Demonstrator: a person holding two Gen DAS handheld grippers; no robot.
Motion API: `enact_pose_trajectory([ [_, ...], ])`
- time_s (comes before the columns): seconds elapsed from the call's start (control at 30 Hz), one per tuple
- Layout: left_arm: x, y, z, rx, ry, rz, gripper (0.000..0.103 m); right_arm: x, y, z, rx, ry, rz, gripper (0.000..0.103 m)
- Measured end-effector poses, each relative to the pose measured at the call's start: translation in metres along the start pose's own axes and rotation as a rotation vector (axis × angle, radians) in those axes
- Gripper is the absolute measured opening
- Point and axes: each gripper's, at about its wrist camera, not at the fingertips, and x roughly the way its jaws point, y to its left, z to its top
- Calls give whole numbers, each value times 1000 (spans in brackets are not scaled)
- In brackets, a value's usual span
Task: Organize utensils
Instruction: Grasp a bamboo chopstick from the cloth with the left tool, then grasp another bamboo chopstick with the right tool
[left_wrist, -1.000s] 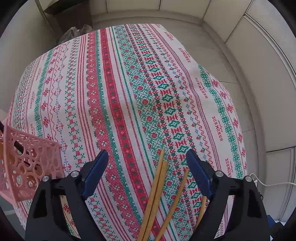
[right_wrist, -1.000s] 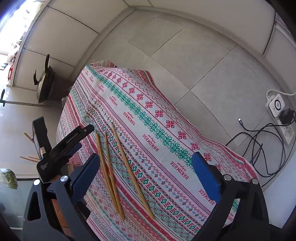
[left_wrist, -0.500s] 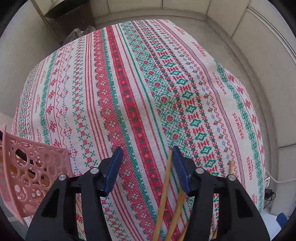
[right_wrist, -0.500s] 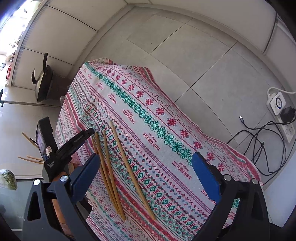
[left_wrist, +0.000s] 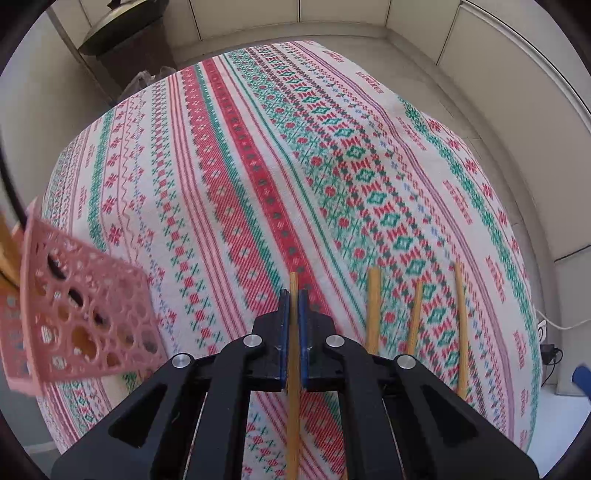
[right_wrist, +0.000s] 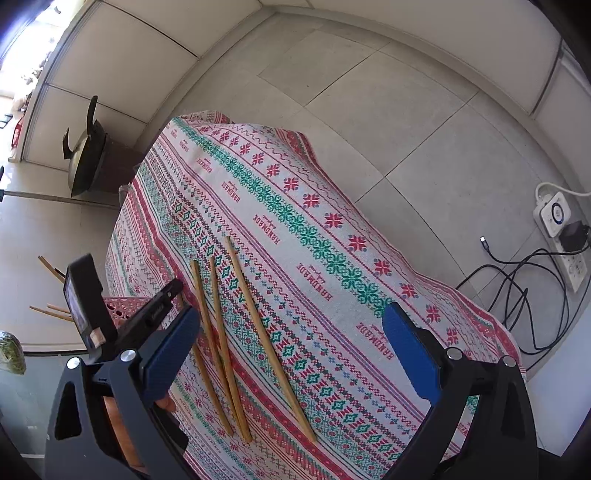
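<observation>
Left hand-held gripper (left_wrist: 293, 295) was clamped on one wooden chopstick (left_wrist: 293, 369) above the counter (left_wrist: 229, 166); right hand-held gripper (right_wrist: 291, 339) gaped, empty. Pink perforated basket (left_wrist: 77, 317) held chopsticks; three loose chopsticks (right_wrist: 229, 343) lay nearby.

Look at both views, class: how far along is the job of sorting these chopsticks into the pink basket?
Done: some chopsticks already stand in the pink basket. In hand: the left tongs are shut on one chopstick. Left: three chopsticks lie on the patterned tablecloth, and the right tongs hang open above them, holding nothing. So it looks partly done.
</observation>
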Motion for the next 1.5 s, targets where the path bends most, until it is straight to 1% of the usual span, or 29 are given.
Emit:
enact_pose_trajectory([
  [0.13, -25, 0, -31, 38, -32, 10, 4, 9, 18, -2, -59, -21, -35, 96],
  [0.2, -46, -1, -47, 69, -64, 28, 4, 14, 32, -3, -126, -66, -77, 96],
  [0.27, -68, 1, -61, 80, -101, 23, 4, 22, 45, -4, -190, -97, -120, 96],
  [0.33, -91, 7, -72, 73, -147, 9, 4, 35, 55, -5, -233, -92, -138, 96],
  [0.43, -121, 13, -91, 83, -213, 19, 4, 56, 67, -6, -273, -70, -161, 96],
  [0.5, -139, 14, -102, 88, -251, 23, 4, 69, 73, -6, -296, -64, -192, 96],
  [0.57, -150, 19, -110, 82, -284, 24, 4, 81, 78, -6, -317, -51, -219, 94],
  [0.67, -164, 26, -116, 84, -330, 33, 4, 99, 77, -4, -316, -1, -245, 82],
  [0.7, -168, 28, -118, 86, -343, 33, 4, 103, 77, -4, -314, 11, -253, 80],
  [0.73, -172, 29, -121, 85, -350, 30, 4, 103, 81, -5, -329, -13, -269, 76],
  [0.9, -185, 38, -128, 81, -377, 33, 4, 110, 89, -8, -350, -16, -298, 75],
  [0.93, -187, 41, -130, 79, -380, 33, 4, 111, 91, -9, -359, -20, -308, 73],
  [1.0, -192, 43, -133, 72, -389, 38, 5, 112, 94, -11, -387, -42, -341, 57],
  [1.03, -193, 45, -134, 69, -393, 40, 4, 113, 96, -12, -399, -55, -355, 50],
  [1.07, -195, 47, -135, 67, -397, 42, 4, 113, 97, -12, -408, -69, -368, 46],
  [1.1, -196, 48, -136, 63, -400, 42, 4, 112, 97, -13, -413, -79, -371, 34],
  [1.13, -197, 50, -136, 59, -402, 43, 4, 111, 97, -13, -417, -85, -368, 26],
  [1.17, -198, 52, -136, 53, -402, 43, 4, 110, 96, -12, -415, -88, -363, 14],
  [1.2, -198, 54, -137, 49, -403, 41, 4, 109, 95, -12, -407, -83, -352, 6],
  [1.33, -199, 59, -138, 37, -412, 41, 4, 99, 85, -14, -384, -71, -307, 6],
  [1.43, -201, 64, -140, 26, -422, 40, 4, 82, 83, -21, -368, -69, -227, 6],
  [1.5, -204, 69, -141, 11, -427, 34, 4, 62, 87, -27, -377, -89, -173, 6],
])
